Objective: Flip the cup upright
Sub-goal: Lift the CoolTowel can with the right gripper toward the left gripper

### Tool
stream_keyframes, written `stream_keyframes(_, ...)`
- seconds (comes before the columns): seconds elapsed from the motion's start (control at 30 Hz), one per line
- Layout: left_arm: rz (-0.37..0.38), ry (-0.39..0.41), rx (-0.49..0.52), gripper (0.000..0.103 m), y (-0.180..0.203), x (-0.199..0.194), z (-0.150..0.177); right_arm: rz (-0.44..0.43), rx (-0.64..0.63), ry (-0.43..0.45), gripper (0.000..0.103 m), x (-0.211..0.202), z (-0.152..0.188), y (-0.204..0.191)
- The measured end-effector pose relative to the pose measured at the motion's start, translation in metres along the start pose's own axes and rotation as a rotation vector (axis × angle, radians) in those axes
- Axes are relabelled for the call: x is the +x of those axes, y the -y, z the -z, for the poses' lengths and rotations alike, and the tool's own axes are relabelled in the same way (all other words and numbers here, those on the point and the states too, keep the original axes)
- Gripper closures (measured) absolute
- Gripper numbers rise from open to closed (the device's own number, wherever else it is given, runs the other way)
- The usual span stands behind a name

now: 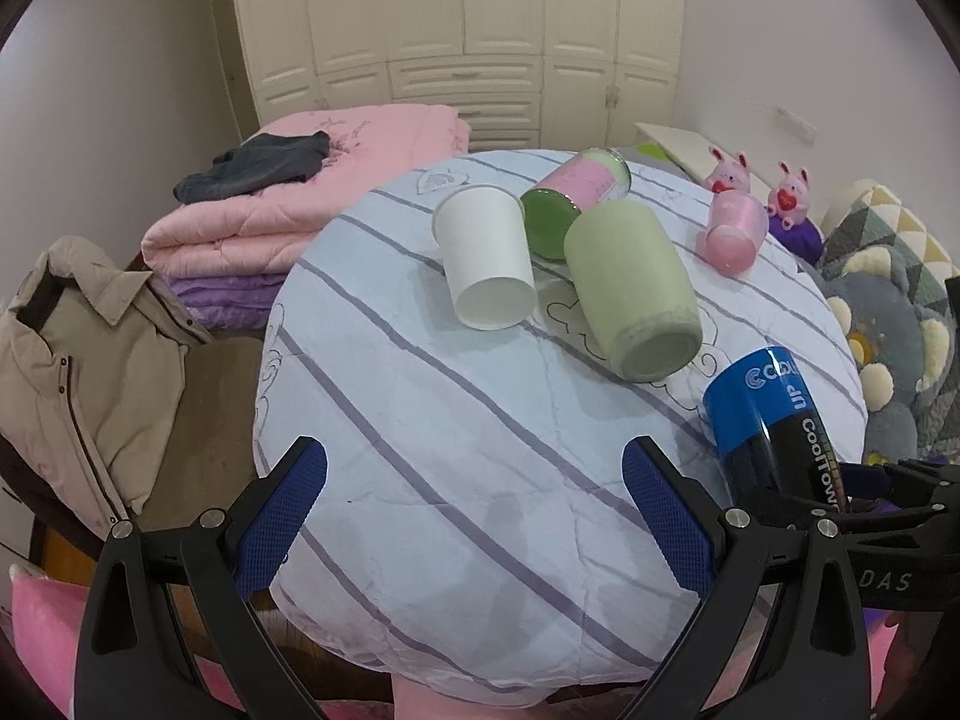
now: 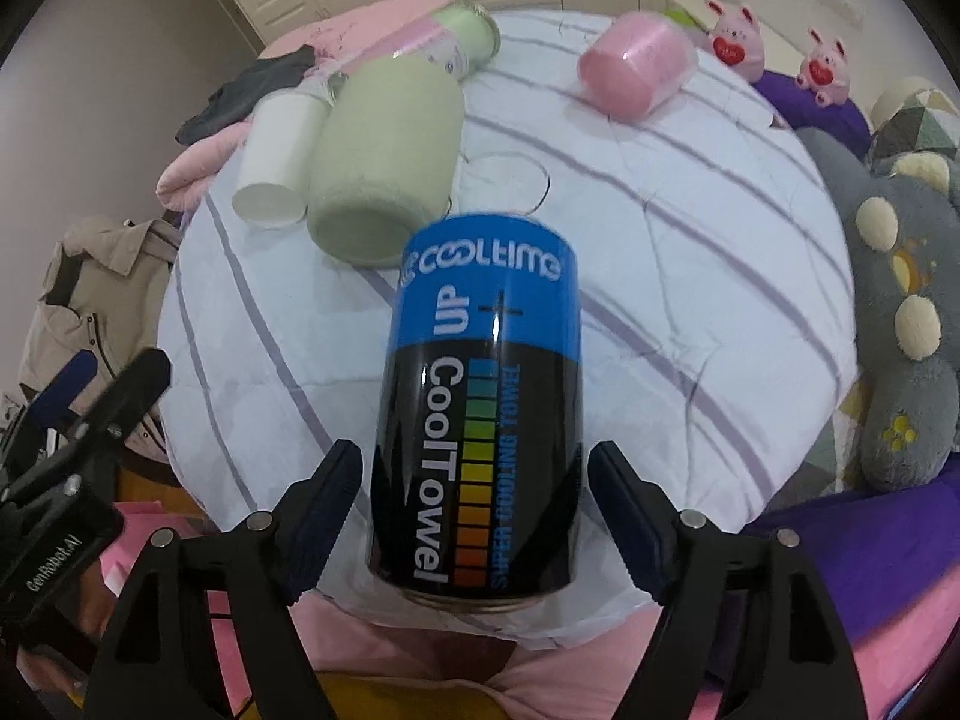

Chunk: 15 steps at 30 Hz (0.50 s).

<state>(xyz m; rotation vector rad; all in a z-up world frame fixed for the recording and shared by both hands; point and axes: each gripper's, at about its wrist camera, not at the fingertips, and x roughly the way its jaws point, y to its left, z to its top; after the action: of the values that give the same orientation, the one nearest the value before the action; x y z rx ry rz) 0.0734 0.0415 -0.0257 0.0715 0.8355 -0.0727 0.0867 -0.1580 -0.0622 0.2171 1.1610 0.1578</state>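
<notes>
Item: blue-and-black cup [image 2: 480, 420], printed "CoolTowel", lying on its side at the near right of the round striped tabletop [image 1: 420, 450], blue end pointing far, dark end overhanging toward the near edge

Right gripper [image 2: 474, 516]: jaws spread, one on each side of the cup's dark lower body; the right jaw stands clear of the cup, the left close beside it, contact not clear, nothing pinched

Left gripper [image 1: 474, 516]: jaws spread and empty, over bare cloth at the near left, well apart from the cup

Neighbours: green cup [image 2: 384, 162] and white paper cup [image 2: 276, 156] on their sides just beyond the blue end; pink cup [image 2: 636, 66] far right; green-and-pink jar [image 1: 576, 192] at the far side

Handling note (judgement): centre the jaws on the body, close evenly on the smooth glossy wall, lift slightly before rotating so the far end swings free of the green cup, then set it down inward from the edge
</notes>
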Motion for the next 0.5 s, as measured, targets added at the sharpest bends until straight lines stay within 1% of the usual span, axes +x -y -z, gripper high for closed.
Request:
stream_keyframes(0.1, 0.008, -0.005, 0.009, 0.003, 0.005, -0.001, -0.001, -0.020, -0.002, 0.000, 0.024, -0.004, -0.001, 0.000)
stream_keyframes(0.2, 0.013, -0.014, 0.022, 0.003, 0.013, 0.001, -0.002, -0.018, 0.004, 0.001, 0.024, -0.007, 0.001, 0.003)
stream_keyframes(0.27, 0.029, -0.030, 0.018, 0.003, 0.017, 0.003, -0.003, -0.023, 0.012, 0.005, 0.024, -0.011, 0.002, 0.006)
stream_keyframes(0.4, 0.049, -0.051, 0.011, 0.003, 0.025, 0.004, -0.005, -0.017, 0.008, 0.027, 0.024, -0.020, 0.001, 0.009)
stream_keyframes(0.5, 0.054, -0.055, 0.034, 0.003, 0.035, 0.002, -0.005, -0.014, 0.019, 0.050, 0.024, -0.030, 0.000, 0.019)
